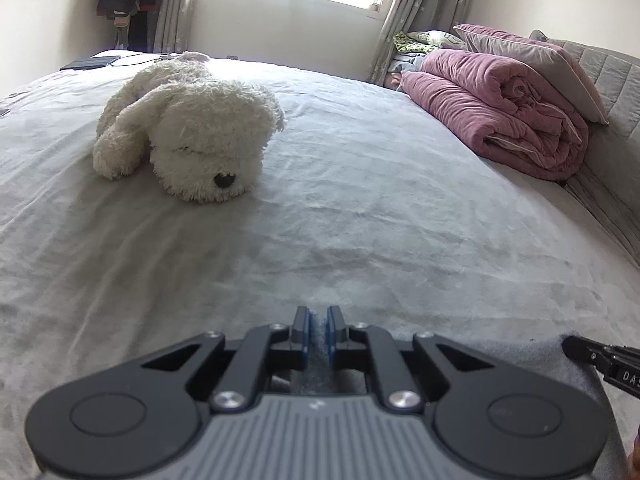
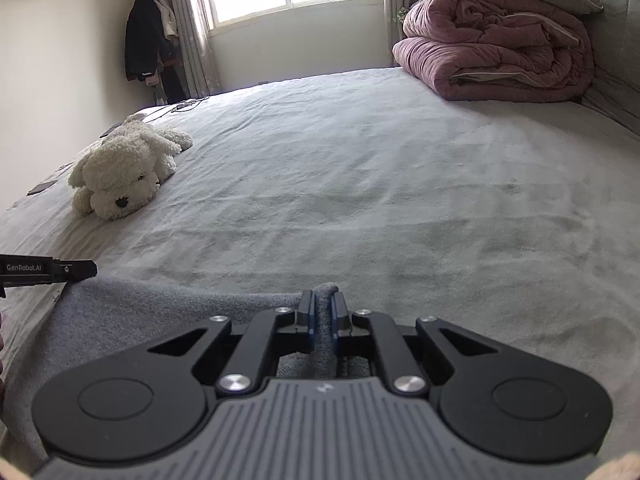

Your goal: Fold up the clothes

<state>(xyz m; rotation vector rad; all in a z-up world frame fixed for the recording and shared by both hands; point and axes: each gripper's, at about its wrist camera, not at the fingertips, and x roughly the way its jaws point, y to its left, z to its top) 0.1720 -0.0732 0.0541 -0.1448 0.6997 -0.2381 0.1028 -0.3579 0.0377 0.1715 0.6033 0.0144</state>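
A grey knit garment [image 2: 132, 312] lies on the near part of the bed, its far edge stretched between both grippers. My right gripper [image 2: 323, 304] is shut on a bunched fold of this edge, which sticks up between the blue pads. My left gripper [image 1: 319, 322] is shut on the garment's edge too, with grey fabric showing between its pads. The garment also shows at the lower right of the left wrist view [image 1: 516, 354]. The right gripper's tip shows at the left wrist view's right edge [image 1: 576, 347]; the left gripper's tip shows at the right wrist view's left edge [image 2: 86, 269].
A pale grey bed sheet [image 2: 380, 184] covers the bed. A white plush dog [image 1: 192, 128] lies at the far left. A folded pink quilt [image 1: 500, 112] and a pillow [image 1: 532, 60] sit by the grey headboard [image 1: 612, 92] at the right. A window and curtains are behind.
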